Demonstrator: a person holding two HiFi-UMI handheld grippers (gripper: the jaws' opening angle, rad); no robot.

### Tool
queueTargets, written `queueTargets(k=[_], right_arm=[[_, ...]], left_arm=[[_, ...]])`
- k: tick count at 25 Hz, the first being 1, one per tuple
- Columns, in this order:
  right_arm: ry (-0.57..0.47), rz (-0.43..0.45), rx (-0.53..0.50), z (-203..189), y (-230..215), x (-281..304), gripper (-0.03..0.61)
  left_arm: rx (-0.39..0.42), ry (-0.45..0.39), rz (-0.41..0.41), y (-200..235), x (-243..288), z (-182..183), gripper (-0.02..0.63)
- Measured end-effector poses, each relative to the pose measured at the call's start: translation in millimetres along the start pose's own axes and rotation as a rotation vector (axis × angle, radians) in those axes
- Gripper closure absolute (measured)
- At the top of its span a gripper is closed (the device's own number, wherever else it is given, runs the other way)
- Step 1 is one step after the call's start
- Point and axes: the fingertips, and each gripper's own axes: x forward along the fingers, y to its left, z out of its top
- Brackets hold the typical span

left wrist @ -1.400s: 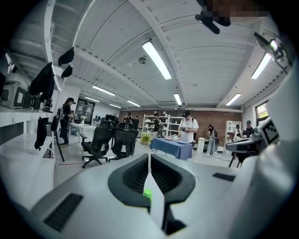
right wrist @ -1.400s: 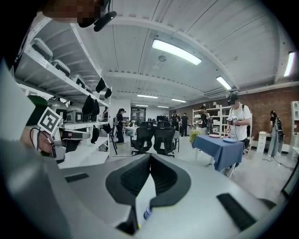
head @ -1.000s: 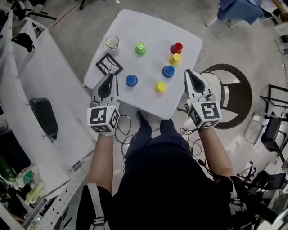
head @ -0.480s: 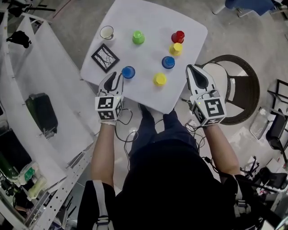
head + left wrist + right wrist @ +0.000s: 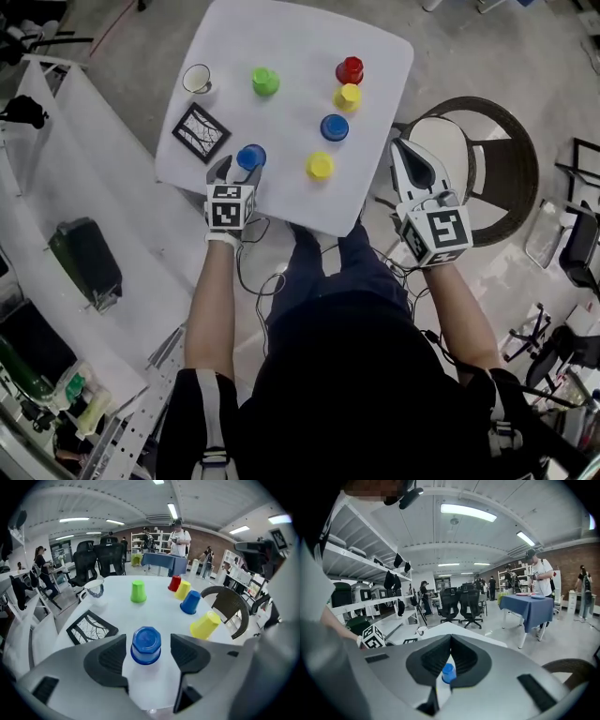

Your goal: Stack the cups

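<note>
Blue cup (image 5: 146,645) stands upside down, long axis vertical.

head view looks steeply down on the white table (image 5: 291,37), which both gripper views see low and close.

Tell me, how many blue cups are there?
2. The near blue cup stands between the fingers of the left gripper, which have just been opening; the far blue cup sits farther back. None seems hidden.

Left gripper (image 5: 237,167) (jaws just opening) straddles the left blue cup (image 5: 250,156).
</note>
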Motion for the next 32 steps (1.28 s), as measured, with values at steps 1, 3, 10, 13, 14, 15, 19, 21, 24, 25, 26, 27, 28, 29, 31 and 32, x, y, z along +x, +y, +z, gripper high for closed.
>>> queueTargets(k=[1, 3, 10, 13, 14, 15, 19, 21, 24, 25, 26, 27, 28, 29, 31, 32], right_arm=[[0.002, -0.006, 0.005, -1, -2, -1, 0.578], [0.003, -0.017, 0.014, -4, -4, -4, 0.578], [0.005, -0.068, 0.051, -12, -12, -13, 0.578], [0.005, -0.088, 0.07, -12, -13, -19, 0.578], [0.005, -0.092, 0.072, -12, -13, -20, 0.578], [0.004, -0.094, 0.072, -11, -12, -21, 0.578], [-0.002, -0.114, 0.077, -10, -13, -26, 0.578], [-0.005, -0.13, 0.084, -9, -15, -28, 0.578], [-0.002, -0.16, 0.094, -6, -19, -31, 0.578], [-0.002, -0.16, 0.096, -6, -19, -31, 0.578], [-0.003, -0.152, 0.097, -7, -18, -31, 0.578], [-0.003, -0.14, 0.095, -8, -16, -31, 0.578], [-0.004, -0.129, 0.093, -8, -14, -30, 0.578], [-0.004, -0.121, 0.09, -8, -12, -28, 0.578], [-0.003, -0.105, 0.083, -6, -9, -23, 0.578], [-0.004, -0.096, 0.078, -4, -7, -20, 0.578]], left_arm=[[0.005, 0.013, 0.0, 0, 4, -1, 0.336], [0.024, 0.04, 0.006, 1, 12, -3, 0.336], [0.081, 0.09, 0.015, -4, 26, 2, 0.393], [0.115, 0.071, -0.009, -13, 30, 14, 0.393], [0.135, 0.067, -0.017, -17, 32, 18, 0.393], [0.158, 0.065, -0.025, -22, 33, 22, 0.393], [0.23, 0.058, -0.063, -42, 41, 37, 0.393], [0.256, 0.075, -0.079, -49, 48, 38, 0.393], [0.267, 0.1, -0.102, -56, 55, 34, 0.388], [0.266, 0.101, -0.107, -57, 56, 34, 0.385], [0.262, 0.097, -0.113, -58, 54, 35, 0.371], [0.257, 0.086, -0.119, -59, 52, 37, 0.358], [0.251, 0.066, -0.121, -59, 47, 40, 0.351], [0.244, 0.039, -0.121, -58, 41, 45, 0.351], [0.213, -0.027, -0.116, -56, 23, 57, 0.351], [0.181, -0.061, -0.114, -55, 12, 64, 0.351]])
